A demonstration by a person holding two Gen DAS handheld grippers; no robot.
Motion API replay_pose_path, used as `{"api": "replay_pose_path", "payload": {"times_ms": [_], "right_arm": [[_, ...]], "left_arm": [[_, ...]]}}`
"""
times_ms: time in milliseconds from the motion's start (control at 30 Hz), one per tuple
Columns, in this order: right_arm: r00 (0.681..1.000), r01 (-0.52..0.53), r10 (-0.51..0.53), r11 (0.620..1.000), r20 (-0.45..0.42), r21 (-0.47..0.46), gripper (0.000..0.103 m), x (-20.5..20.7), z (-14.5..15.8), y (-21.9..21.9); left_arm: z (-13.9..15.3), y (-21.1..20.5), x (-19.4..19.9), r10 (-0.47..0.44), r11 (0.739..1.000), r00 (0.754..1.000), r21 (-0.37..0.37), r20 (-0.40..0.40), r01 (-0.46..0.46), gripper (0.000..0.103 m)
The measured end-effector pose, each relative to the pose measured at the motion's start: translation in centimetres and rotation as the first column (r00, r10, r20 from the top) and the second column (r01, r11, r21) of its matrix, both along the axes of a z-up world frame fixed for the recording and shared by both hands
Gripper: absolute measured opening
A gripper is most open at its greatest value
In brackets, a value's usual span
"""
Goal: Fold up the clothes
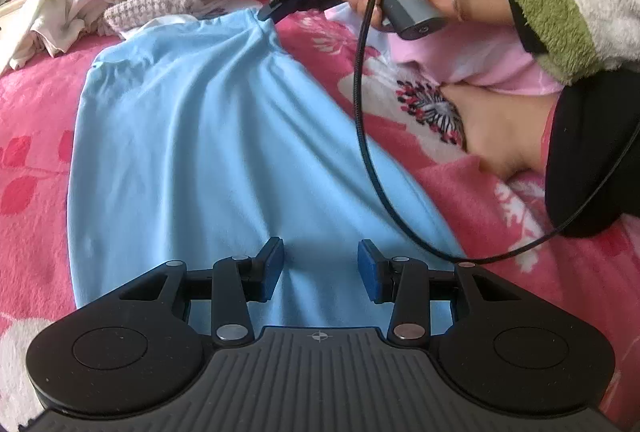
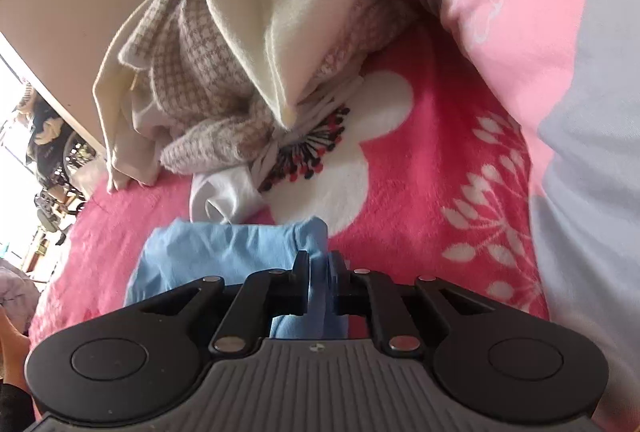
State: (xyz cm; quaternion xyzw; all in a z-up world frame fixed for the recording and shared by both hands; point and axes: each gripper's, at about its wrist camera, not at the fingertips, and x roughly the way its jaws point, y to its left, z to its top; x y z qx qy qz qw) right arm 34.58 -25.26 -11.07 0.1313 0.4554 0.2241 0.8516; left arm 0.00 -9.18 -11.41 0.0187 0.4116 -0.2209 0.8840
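The right gripper (image 2: 319, 272) is clamping the light blue garment's (image 1: 208, 136) far corner to stretch it flat, while the left gripper (image 1: 320, 264) is hovering with jaws apart over its near hem.

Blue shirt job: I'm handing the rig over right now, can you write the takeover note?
Right gripper: shut on the far corner of the blue shirt, fabric pinched between the pads.
Left gripper: jaws apart over the near end of the shirt, no grip that I can see.
The shirt lies spread lengthwise on the pink blanket, still wrinkled. The unfolded clothes pile sits beyond it.
Done: shirt laid out, one corner taken.
Left: take the near end, make the folds, then work through the pile.
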Motion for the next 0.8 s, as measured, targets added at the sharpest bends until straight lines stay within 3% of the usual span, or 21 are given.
{"api": "replay_pose_path", "payload": {"times_ms": [100,200,267,333,433,500,600,633,700,800], "right_arm": [[0.999,-0.002,0.005,0.998,0.05,-0.06,0.012,0.4,0.2,0.9],[0.992,0.059,-0.041,0.987,0.124,-0.152,0.012,0.9,0.7,1.3],[0.983,0.081,-0.054,0.985,0.176,-0.151,0.021,0.6,1.9,0.8],[0.99,0.019,-0.006,0.996,0.141,-0.092,0.023,0.0,3.7,0.0],[0.984,-0.179,0.174,0.977,0.047,0.115,0.023,-1.3,6.7,-1.1],[0.943,-0.333,0.326,0.907,0.071,0.259,0.023,-2.7,9.3,-2.1],[0.891,-0.455,0.421,0.824,0.172,0.339,0.028,-4.1,12.1,-3.4],[0.888,-0.459,0.422,0.831,0.18,0.314,0.029,-4.2,12.3,-3.4],[0.909,-0.417,0.401,0.881,0.116,0.222,0.029,-3.8,11.2,-2.8],[0.934,-0.352,0.355,0.933,-0.032,0.072,0.032,-2.8,7.4,-1.2]], "left_arm": [[0.5,0.0,-0.4,-0.01,1.0,1.0,-0.008,0.016,0.01,0.04],[0.9,0.0,-0.9,-0.015,1.0,1.0,-0.006,0.023,0.015,0.04],[1.1,0.0,-1.4,-0.019,1.0,0.999,0.011,0.035,0.019,0.04],[1.3,0.1,-2.0,-0.024,0.999,0.998,0.03,0.055,0.023,0.041],[1.6,0.6,-2.1,-0.014,0.999,0.997,0.038,0.079,0.011,0.041],[1.8,0.9,-1.5,0.007,0.999,0.996,0.038,0.092,-0.011,0.041],[2.3,0.8,0.6,0.037,0.999,0.992,0.035,0.117,-0.042,0.041],[2.4,0.3,1.7,0.042,0.998,0.991,0.032,0.125,-0.046,0.04],[2.7,-0.8,3.9,0.05,0.998,0.989,0.026,0.14,-0.054,0.04],[3.0,-2.9,7.1,0.051,0.998,0.986,0.031,0.156,-0.057,0.038]]}}
